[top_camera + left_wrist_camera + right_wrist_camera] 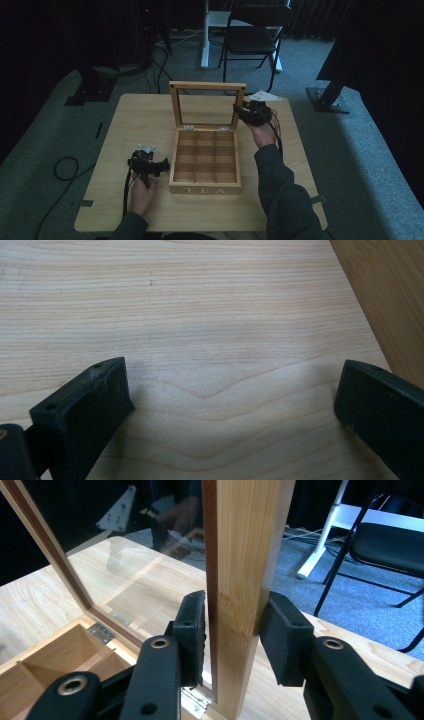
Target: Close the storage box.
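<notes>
A wooden tea box [205, 189] marked TEA stands mid-table, its empty compartments [60, 650] showing. Its glass-paned lid [207, 86] is raised upright at the back. My right gripper [241, 111] is shut on the lid's right frame bar [245, 540], one pad on each face of it; in the right gripper view the gripper [235, 617] straddles that bar. My left gripper [150, 162] rests to the left of the box, held by a hand. Its jaws stand wide apart over bare table with nothing between them [232, 375], and the box's side wall [390, 300] lies off to the right.
The light wooden table [140, 115] has bare room left and right of the box. A white piece [264, 95] lies at the far right corner. Beyond the table stand a black folding chair [252, 35] and a white post [205, 35]. Cables [65, 167] lie on the carpet at left.
</notes>
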The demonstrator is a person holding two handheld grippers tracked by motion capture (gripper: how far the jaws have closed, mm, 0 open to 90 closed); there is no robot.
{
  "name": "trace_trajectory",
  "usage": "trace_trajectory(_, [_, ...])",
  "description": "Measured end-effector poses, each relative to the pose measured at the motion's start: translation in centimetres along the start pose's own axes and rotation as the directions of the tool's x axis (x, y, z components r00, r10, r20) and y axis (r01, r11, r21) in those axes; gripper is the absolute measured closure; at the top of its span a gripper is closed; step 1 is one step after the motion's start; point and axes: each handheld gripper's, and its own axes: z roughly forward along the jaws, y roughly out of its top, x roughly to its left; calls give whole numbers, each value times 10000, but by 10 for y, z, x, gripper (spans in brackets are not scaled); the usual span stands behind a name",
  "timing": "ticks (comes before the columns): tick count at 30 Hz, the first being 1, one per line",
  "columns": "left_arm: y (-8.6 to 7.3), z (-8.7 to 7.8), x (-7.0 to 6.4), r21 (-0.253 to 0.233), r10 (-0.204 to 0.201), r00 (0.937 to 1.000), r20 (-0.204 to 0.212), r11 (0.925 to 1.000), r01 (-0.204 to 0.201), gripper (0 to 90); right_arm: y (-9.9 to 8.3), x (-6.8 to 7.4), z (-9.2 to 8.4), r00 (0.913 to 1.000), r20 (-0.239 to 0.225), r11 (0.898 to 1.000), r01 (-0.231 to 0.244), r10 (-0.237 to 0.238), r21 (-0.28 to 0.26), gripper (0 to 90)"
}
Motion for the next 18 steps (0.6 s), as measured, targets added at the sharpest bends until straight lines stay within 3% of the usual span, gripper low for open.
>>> trace_trajectory(6, [0, 0, 0, -7, -18, 10000, 5, 10000, 18, 16, 4, 7, -15, 10000, 28, 9990, -82, 83, -448, 602])
trace_trajectory(18, [0, 0, 0, -36, -31, 10000, -10, 10000, 31, 16, 4, 18, -28, 9999, 1, 9989, 116, -116, -454, 567])
